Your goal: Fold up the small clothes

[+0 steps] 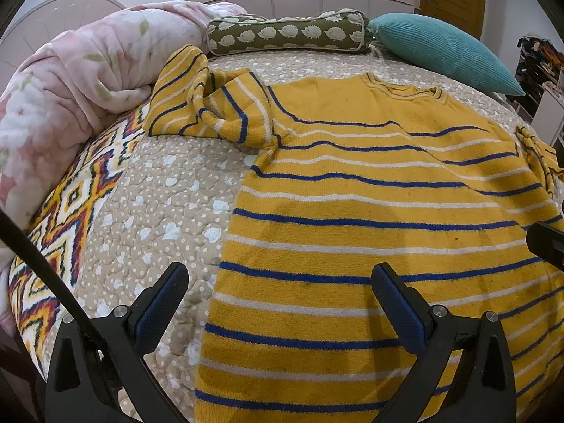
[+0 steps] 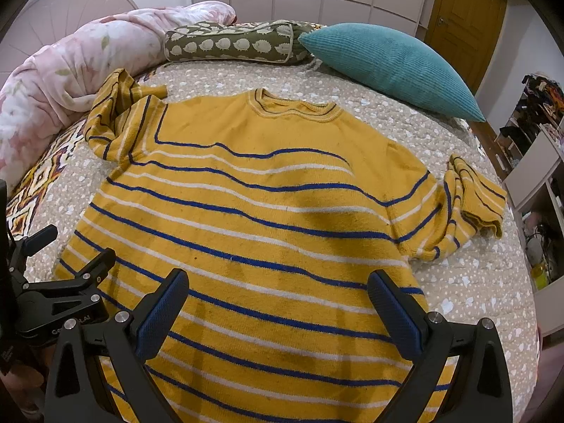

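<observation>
Hovering wide-jawed and gripping nothing, left gripper (image 1: 280, 303) over the left hem edge of the striped sweater (image 1: 370, 211), bare quilted bedspread (image 1: 158, 204) lying open to its left. Lying flat mid-bed, sleeves bunching at both sides. Hovering likewise spread and unloaded, right gripper (image 2: 278, 303) above the near hem, open bedspread showing right of it.
</observation>
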Demonstrator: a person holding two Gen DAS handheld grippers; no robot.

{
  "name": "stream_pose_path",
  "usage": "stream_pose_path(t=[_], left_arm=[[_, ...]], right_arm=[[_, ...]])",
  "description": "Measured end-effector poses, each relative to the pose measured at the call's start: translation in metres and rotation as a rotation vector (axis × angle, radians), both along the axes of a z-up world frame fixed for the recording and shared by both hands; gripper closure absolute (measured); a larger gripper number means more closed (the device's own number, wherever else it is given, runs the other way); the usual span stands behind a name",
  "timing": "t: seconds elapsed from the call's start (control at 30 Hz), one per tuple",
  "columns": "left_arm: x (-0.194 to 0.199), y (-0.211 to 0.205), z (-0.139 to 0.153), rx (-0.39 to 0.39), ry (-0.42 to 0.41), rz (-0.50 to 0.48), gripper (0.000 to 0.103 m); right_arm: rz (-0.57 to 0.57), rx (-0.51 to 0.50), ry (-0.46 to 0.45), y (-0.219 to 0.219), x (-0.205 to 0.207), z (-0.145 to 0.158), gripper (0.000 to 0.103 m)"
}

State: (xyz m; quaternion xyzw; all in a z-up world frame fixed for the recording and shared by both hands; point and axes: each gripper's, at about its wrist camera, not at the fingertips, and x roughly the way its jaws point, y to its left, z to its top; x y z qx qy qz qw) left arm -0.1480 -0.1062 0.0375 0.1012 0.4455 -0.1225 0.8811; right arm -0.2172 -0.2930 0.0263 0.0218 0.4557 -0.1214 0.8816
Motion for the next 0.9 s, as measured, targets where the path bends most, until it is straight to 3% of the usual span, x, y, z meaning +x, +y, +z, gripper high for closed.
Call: stream_pose_path(t=[0.37,0.57,0.77,0.9], left_arm=[[0.005,0.005,-0.005,-0.012,0.023,0.006,0.0],[0.033,0.032,0.013,-0.114,0.069,0.033,0.0],[0.094,0.085,0.037,-0.136,0.021,0.211,0.0],[0.132,0.101,0.045,-0.231,0.052,0.288,0.0]], right_arm=[[0.003,0.004,0.011,0.002,0.004,-0.003,0.0],[0.011,0.008,0.005,0.002,0.007,-0.002,0.0],[0.035,0.067,-0.021,0.001,0.028,0.004,0.0],[0.105,0.149,-0.075,0.016,0.062,0.019,0.0]])
